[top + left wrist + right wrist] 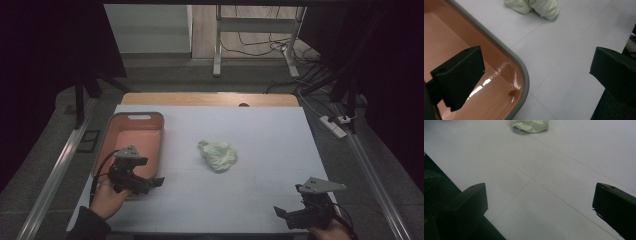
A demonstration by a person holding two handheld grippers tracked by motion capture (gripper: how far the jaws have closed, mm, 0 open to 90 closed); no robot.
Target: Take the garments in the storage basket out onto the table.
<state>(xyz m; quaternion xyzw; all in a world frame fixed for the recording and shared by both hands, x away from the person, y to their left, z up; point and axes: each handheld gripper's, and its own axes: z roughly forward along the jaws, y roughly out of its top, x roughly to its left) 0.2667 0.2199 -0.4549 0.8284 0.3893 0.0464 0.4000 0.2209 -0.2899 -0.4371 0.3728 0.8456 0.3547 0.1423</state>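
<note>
Right now I have one container on the counter [260, 130]: a pink tub [150, 131] with a grey rim, standing at the left side of the white sheet. From the high view its floor looks bare, and in the left gripper view the near corner of the tub shows just glossy pink plastic with a glare streak and nothing lying in it. A slot handle is cut into its far wall.

My left hand-held gripper [150, 184] hangs over the tub's near right corner, jaws spread wide with nothing between them; in its own view one jaw sits above the tub's inside and the other above the sheet. My right hand-held gripper [282, 215] sits low at the near right edge of the counter, jaws likewise spread and empty, pointing across the sheet.

The thing I am working toward is the crumpled pale green cloth [218, 155]. It lies on the sheet near the middle of the counter, to the right of the tub and apart from it. It is well apart from both grippers: ahead and to the right of the left one, ahead and to the left of the right one. Both gripper views catch it at their top edge, far beyond the jaws.

I can read no writing or labels anywhere.
</note>
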